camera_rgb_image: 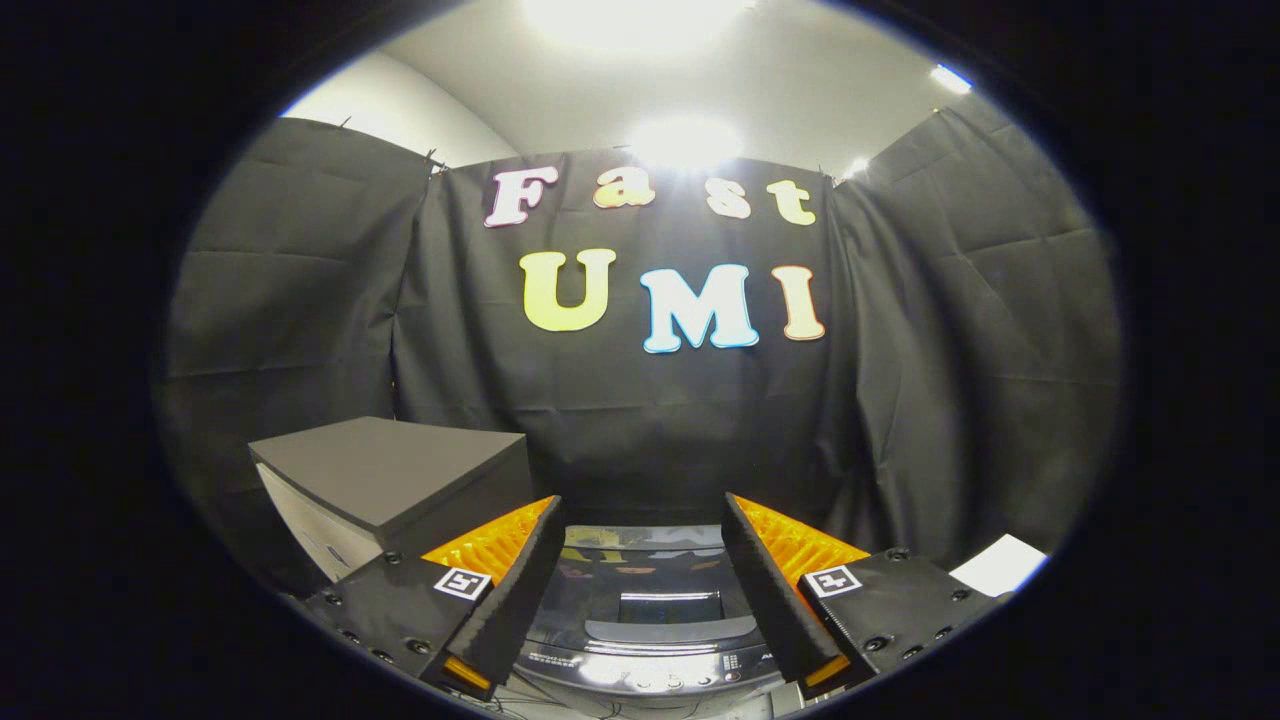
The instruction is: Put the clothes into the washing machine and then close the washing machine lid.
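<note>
Glossy dark plastic shows between my fingers: the washing machine [640,625] sits below and just ahead, its lid [640,580] down flat and mirroring the booth wall. My gripper [640,520] holds nothing, its fingers spread wide apart with open air between them. Left of the fingers stands a box [390,480] with a dark flat top and pale side, its near corner close to my left finger. Right of the fingers a white sheet [1000,565] is cut off. I cannot make out any clothes, and the machine's front panel is blurred
</note>
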`<state>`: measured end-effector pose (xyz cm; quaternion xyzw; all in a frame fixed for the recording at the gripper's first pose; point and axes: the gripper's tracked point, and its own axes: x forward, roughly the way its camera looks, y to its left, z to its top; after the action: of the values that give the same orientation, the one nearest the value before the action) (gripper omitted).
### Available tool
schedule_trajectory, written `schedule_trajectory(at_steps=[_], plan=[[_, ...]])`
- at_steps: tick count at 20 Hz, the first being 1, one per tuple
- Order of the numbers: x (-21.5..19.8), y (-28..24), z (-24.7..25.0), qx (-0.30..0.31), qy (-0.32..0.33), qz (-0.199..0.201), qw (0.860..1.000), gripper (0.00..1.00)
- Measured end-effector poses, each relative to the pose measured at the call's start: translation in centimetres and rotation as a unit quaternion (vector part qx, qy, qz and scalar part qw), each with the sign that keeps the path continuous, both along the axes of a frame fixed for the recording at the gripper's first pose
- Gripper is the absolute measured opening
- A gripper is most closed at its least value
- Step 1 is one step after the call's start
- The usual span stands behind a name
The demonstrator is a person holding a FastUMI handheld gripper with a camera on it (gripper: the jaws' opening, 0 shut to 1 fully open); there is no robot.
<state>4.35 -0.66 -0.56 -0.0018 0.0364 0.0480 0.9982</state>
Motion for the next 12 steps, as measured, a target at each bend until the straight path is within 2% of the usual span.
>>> schedule_trajectory(at_steps=[7,12], plan=[[-5.9,1.3,1.4,-0.008,-0.023,-0.005,1.0,0.98],[-8.3,1.4,1.5,-0.002,-0.033,-0.011,0.999,0.98]])
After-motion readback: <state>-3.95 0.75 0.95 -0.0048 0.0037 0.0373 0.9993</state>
